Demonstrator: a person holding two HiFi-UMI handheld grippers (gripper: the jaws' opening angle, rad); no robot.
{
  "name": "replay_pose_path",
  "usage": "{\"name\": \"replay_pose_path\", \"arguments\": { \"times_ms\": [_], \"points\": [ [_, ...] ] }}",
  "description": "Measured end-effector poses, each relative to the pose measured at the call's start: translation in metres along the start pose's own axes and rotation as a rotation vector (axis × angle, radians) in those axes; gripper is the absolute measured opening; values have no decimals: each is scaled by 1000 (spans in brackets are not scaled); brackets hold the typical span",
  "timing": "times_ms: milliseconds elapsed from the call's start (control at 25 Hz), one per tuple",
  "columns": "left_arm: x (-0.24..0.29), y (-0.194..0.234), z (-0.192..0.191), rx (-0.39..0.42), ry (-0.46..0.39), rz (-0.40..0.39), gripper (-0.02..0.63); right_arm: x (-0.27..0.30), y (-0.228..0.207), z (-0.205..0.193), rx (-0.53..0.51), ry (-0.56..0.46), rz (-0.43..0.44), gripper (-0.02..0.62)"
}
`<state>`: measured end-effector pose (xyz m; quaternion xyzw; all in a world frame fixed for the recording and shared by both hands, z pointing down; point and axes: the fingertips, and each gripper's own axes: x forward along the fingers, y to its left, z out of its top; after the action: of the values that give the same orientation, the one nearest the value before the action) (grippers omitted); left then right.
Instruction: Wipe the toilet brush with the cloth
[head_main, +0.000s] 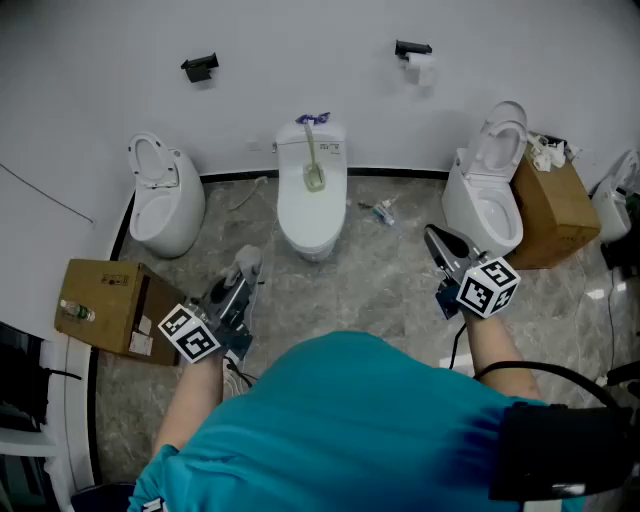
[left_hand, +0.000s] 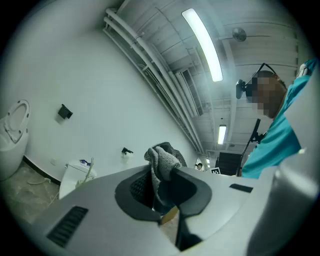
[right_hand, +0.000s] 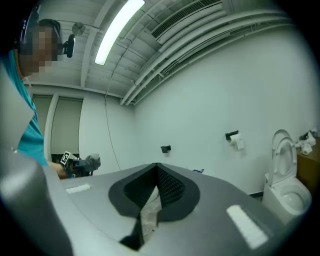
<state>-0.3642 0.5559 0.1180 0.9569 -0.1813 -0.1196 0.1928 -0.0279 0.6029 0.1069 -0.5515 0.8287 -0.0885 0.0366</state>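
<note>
**A:** Jaws first: the left gripper (left_hand: 160, 176) is pinching the grey cloth (left_hand: 164, 154), and the right gripper (right_hand: 156, 172) has its jaws pressed together on nothing.

**B:** And the toilet brush (head_main: 313, 162)?

**A:** It lies on the middle toilet's (head_main: 310, 228) closed lid, well apart from both grippers. I'd steady its handle with the right gripper, then draw the cloth along it, pinched firmly.

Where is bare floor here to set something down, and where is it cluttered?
Bare floor lies before the middle toilet, between the left tongs and right tongs. Crowded: a small item lies between the middle and right toilet; the toilet brush occupies the middle lid; a cardboard box fills the left.
</note>
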Motion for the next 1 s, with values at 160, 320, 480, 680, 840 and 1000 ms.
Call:
{"name": "replay_pose_path", "arguments": {
  "times_ms": [160, 320, 480, 680, 840, 1000],
  "points": [
    [-13, 17, 19, 26, -42, 41, 38, 16, 10, 9, -53, -5, -6, -5],
    [-13, 20, 28, 45, -73, 52, 38, 22, 12, 15, -84, -7, 2, -5],
    [-5, 16, 24, 53, -71, 49, 38, 20, 6, 14, -85, -1, 10, -5],
    [7, 10, 14, 50, -67, 62, 38, 10, -8, 16, -92, -12, -1, -3],
    [26, 2, 8, 52, -49, 69, 38, 1, -19, 15, -102, -1, 6, -3],
    [53, -10, -2, 51, -29, 59, 38, -12, -42, 13, -88, 3, 5, -3]
  ]
}}
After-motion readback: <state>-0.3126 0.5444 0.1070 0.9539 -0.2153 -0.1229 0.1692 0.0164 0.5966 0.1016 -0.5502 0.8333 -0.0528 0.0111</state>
